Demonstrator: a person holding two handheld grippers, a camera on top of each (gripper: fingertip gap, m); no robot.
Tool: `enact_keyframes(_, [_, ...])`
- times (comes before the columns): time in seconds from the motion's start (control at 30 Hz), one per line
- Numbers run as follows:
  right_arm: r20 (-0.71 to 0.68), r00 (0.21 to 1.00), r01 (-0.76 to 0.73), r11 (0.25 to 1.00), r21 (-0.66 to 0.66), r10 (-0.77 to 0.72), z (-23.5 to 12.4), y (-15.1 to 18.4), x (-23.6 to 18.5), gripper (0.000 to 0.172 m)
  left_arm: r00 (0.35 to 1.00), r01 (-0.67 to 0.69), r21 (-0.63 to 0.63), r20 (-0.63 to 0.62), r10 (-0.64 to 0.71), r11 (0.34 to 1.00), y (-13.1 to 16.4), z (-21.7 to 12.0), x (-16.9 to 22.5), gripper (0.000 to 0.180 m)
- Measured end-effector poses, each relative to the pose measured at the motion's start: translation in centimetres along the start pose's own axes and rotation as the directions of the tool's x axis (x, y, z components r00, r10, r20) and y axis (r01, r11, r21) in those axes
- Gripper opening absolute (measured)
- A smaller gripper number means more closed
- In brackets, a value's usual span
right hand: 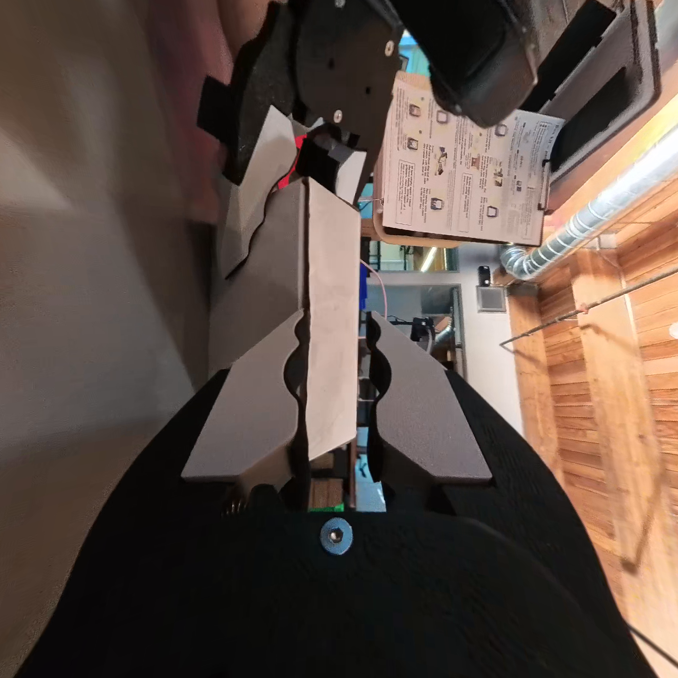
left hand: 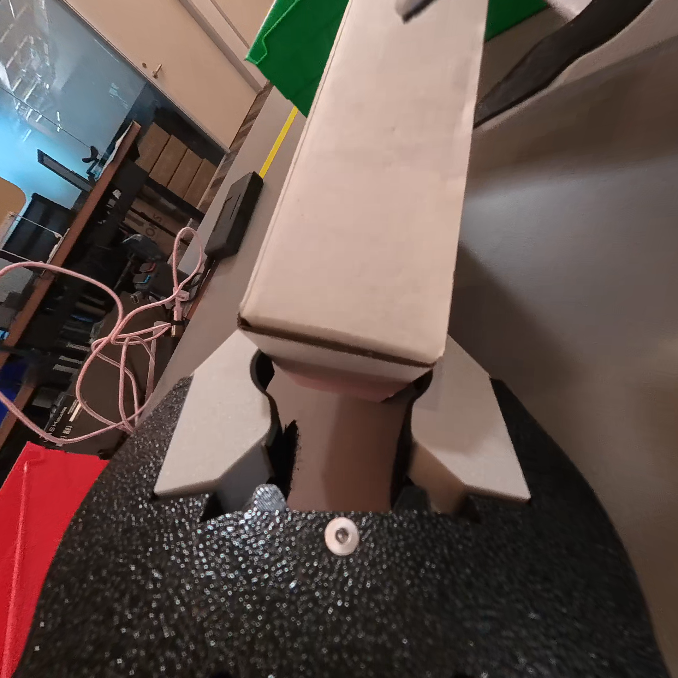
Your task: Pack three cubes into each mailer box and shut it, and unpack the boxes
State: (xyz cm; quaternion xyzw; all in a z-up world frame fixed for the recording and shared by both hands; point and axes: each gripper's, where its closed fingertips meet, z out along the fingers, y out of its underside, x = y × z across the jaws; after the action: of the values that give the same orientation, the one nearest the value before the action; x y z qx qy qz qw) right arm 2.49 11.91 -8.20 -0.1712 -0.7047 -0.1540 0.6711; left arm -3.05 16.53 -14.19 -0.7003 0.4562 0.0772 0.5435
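Desk edge runs close on the left; open surface to the right. Left claw grips the closed mailer box endwise. Right claw straddles its far end, pads not both touching.

— What colour is the box?
— Pale off-white card, with a thin dark brown seam at its near end.
— And around it?
— A green sheet behind, a red sheet at the lower left, a looped pink cable, a yellow strip. The gripper bodies are black, the left one glitter-speckled.
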Motion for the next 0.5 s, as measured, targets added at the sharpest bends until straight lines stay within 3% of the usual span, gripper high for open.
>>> enact_keyframes(0.5, [-0.114,0.993,-0.003,1.0,-0.022,0.0,0.5,-0.4,1.0,0.024,0.999,0.027,-0.039,0.022,-0.026,0.999,0.7,0.0,-0.7,0.074])
